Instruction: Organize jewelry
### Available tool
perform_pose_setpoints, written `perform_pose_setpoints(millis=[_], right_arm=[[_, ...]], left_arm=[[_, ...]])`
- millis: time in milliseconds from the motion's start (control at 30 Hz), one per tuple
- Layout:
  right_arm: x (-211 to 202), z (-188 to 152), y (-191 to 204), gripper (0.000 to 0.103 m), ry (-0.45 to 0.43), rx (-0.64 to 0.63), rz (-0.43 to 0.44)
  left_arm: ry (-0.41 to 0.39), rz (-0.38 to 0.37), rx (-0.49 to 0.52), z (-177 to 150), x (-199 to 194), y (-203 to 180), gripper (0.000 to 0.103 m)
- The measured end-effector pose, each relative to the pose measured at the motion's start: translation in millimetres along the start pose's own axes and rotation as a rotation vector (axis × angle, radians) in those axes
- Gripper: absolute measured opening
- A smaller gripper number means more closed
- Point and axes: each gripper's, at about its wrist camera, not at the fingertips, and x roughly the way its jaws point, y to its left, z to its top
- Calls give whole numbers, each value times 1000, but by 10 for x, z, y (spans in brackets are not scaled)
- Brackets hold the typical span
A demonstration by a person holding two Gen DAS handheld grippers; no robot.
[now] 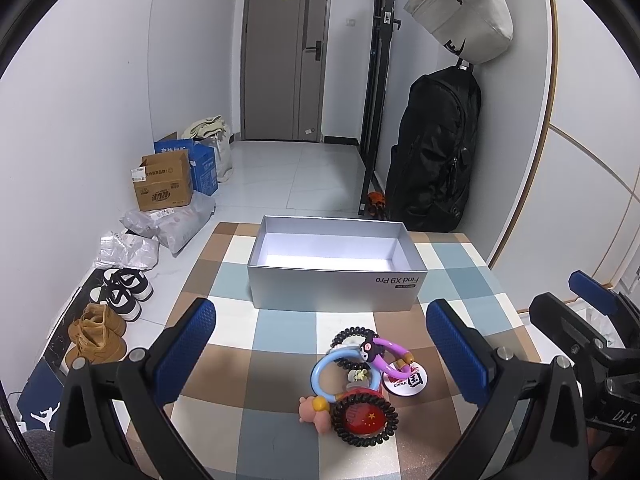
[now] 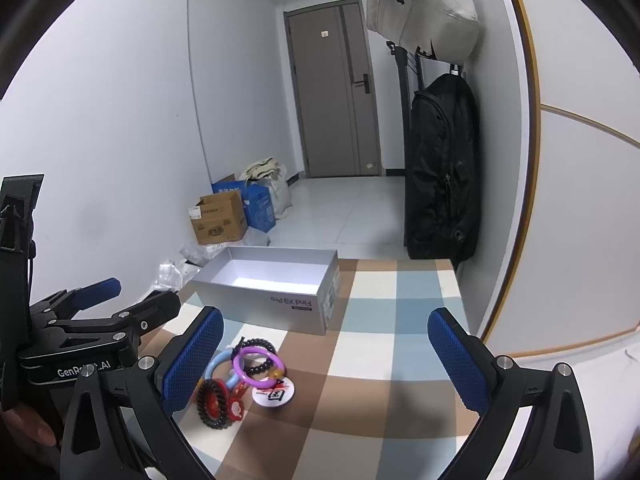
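Observation:
A pile of jewelry lies on the checkered tablecloth: a blue ring (image 1: 320, 376), a purple ring with a cartoon charm (image 1: 386, 350), a black coil band (image 1: 352, 334), a dark coil band on a red badge (image 1: 365, 420), a white round badge (image 1: 404, 380) and a pink figure (image 1: 314, 412). The pile also shows in the right wrist view (image 2: 244, 376). An open, empty silver box (image 1: 332, 286) stands behind it, also seen from the right (image 2: 272, 300). My left gripper (image 1: 320, 356) is open around the pile, above it. My right gripper (image 2: 324, 360) is open, right of the pile.
The table (image 1: 280, 440) ends just behind the box. Cardboard boxes (image 1: 164, 184), bags and shoes (image 1: 96, 336) lie on the floor at the left. A black backpack (image 1: 436, 156) hangs on the right wall, with a door (image 1: 286, 52) beyond.

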Motion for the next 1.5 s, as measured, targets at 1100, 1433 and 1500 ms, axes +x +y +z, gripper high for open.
perform_pose_setpoints(millis=[1100, 1433, 1500], right_arm=[[522, -30, -76, 103, 174, 106, 58], [638, -23, -12, 102, 209, 110, 93], [648, -21, -12, 102, 210, 108, 96]], left_arm=[[356, -261, -105, -328, 430, 451, 86], [457, -364, -160, -380, 598, 488, 44], [475, -373, -160, -392, 618, 489, 34]])
